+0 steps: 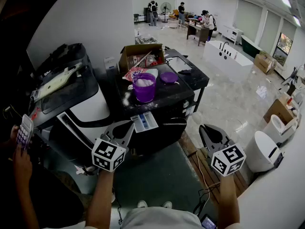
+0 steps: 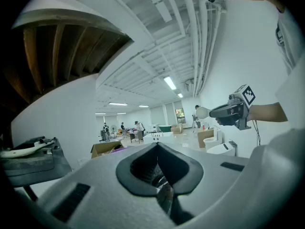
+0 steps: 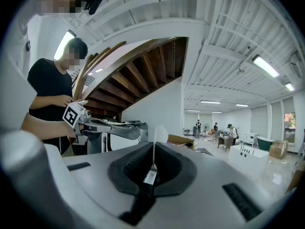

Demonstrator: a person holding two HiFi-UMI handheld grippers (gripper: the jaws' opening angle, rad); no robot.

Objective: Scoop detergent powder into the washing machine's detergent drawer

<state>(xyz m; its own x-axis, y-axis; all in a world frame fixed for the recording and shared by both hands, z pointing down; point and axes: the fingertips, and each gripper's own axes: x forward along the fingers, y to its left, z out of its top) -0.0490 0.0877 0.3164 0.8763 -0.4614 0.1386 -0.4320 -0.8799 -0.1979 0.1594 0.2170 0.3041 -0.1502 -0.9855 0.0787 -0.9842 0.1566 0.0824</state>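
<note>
In the head view a purple tub (image 1: pixel 144 87) of white detergent powder stands open on top of the black washing machine (image 1: pixel 164 97), its purple lid (image 1: pixel 168 77) lying beside it. The detergent drawer (image 1: pixel 144 122) is pulled out at the machine's front. My left gripper (image 1: pixel 129 125) hovers just left of the drawer, jaws together with nothing in them (image 2: pixel 157 146). My right gripper (image 1: pixel 204 129) is off to the drawer's right, shut on the handle of a white spoon (image 3: pixel 159 133) that points up and forward. The spoon's bowl (image 2: pixel 202 112) looks empty.
A cardboard box (image 1: pixel 141 56) and a black sink table (image 1: pixel 190 75) stand behind the machine. Another machine (image 1: pixel 66 87) sits at the left, beside a person's hand holding a keypad (image 1: pixel 25 130). A white bin (image 1: pixel 262 151) stands at the right. People work at the far end.
</note>
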